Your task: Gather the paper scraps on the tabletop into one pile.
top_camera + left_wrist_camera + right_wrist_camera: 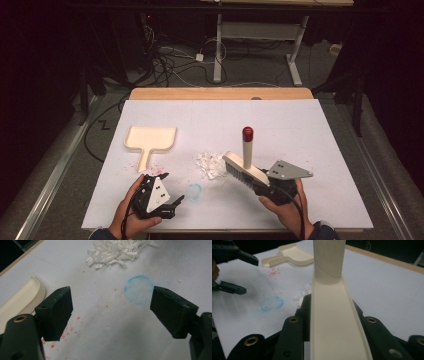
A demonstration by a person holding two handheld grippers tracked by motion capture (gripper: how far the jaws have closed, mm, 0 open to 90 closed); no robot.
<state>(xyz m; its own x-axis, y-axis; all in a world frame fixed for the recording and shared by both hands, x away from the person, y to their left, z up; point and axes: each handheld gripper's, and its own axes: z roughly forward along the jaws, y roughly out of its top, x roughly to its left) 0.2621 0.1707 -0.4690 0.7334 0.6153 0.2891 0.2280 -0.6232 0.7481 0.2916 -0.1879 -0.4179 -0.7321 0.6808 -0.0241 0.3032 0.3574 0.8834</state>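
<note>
My right gripper (266, 186) is clamped on the cream plastic hand brush (243, 170), its jaws pressed against both sides of the brush's long flat back, as the right gripper view shows (332, 322). The brush's upright cream handle with a red cap (247, 134) rises from the back, and its grey bristles face the small pile of white paper shreds (211, 164) that lies on the white table sheet (300, 130), the brush head just beside the pile on its right.

My left gripper (172, 202) rests low near the front edge of the sheet with its jaws spread wide and nothing between them; in the left gripper view the bare sheet shows between the two black pads (56, 312). A faint blue ring mark (138, 289) sits on the sheet just ahead of that gripper, and red specks (70, 330) are scattered near its left jaw.

The cream plastic dustpan (150, 139) lies flat to the left of the shreds, well apart from them, its handle pointing toward my left hand (131, 212).
</note>
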